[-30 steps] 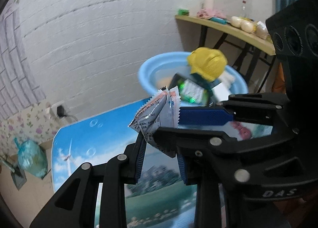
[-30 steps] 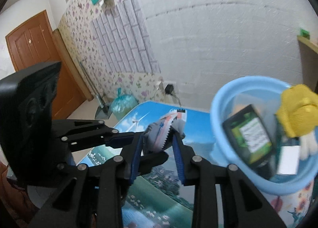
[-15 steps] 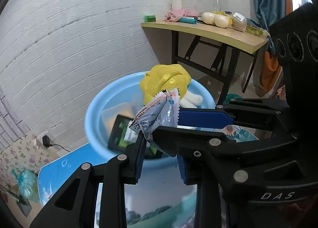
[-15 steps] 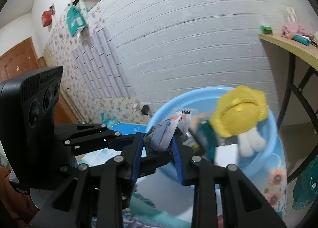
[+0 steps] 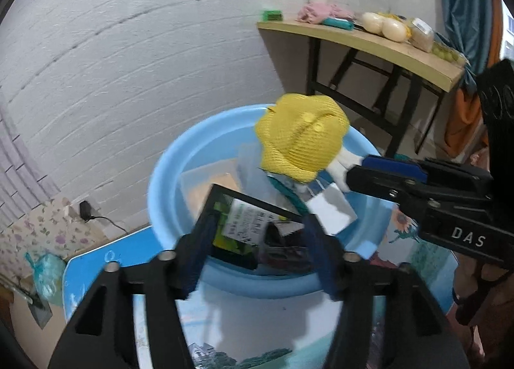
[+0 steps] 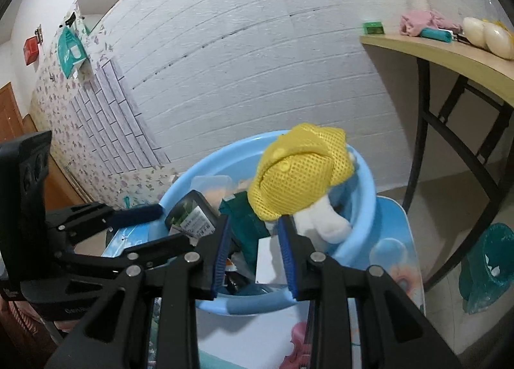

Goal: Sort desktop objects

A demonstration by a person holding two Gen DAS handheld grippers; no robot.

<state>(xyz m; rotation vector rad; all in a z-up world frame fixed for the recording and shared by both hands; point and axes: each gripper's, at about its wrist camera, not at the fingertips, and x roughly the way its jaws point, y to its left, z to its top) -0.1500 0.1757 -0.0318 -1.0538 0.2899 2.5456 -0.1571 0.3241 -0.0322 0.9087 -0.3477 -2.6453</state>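
Grippers both over round light-blue plastic basin (image 5: 167, 176) — left gripper (image 5: 257, 250) fingers spread, empty; right gripper (image 6: 253, 253) likewise parted. Crumpled foil sachet (image 5: 282, 240) lies inside basin beside yellow mesh toy (image 6: 298, 173).

Both wrist views look down from close above at the same blue basin (image 5: 167, 176) (image 6: 363, 176), wall behind.

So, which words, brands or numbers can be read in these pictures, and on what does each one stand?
"DAS": white letters on the right gripper body, in the left wrist view.
Label on the black packet in the blue basin: blurred, unreadable.
Faint lettering on the left gripper body: unreadable.
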